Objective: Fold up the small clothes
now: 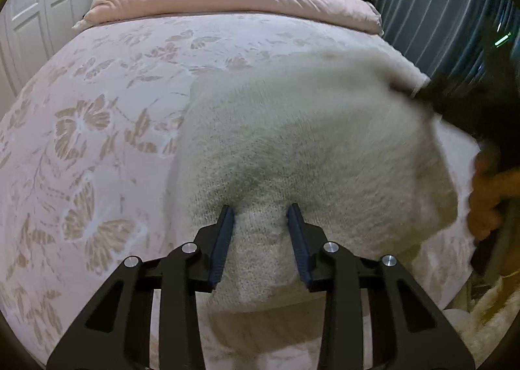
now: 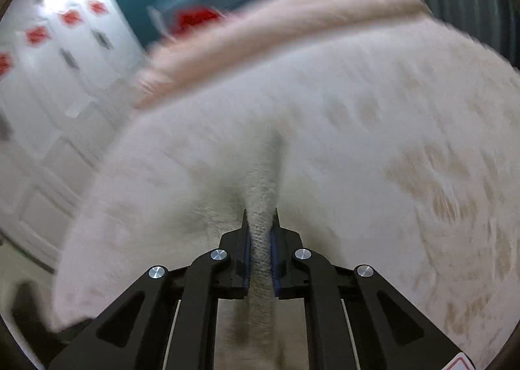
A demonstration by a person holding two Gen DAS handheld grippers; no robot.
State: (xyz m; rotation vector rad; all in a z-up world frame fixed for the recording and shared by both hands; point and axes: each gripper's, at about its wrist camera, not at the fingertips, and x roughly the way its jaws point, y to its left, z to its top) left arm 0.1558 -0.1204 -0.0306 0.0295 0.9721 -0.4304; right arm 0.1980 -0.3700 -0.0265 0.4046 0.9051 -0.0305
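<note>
Pinching a bunched ridge of the cream fuzzy garment (image 2: 263, 194), the right gripper (image 2: 260, 217) sits clenched on it at lower centre, likely to lift an edge for folding; the left gripper (image 1: 260, 210) straddles another fold, pads against it, apparently grasping; the garment lies spread on the pink floral bedcover (image 1: 97, 129), fluffy and thick.

No legible text, label, brand or number appears in either wrist view; the right view is blurred.
</note>
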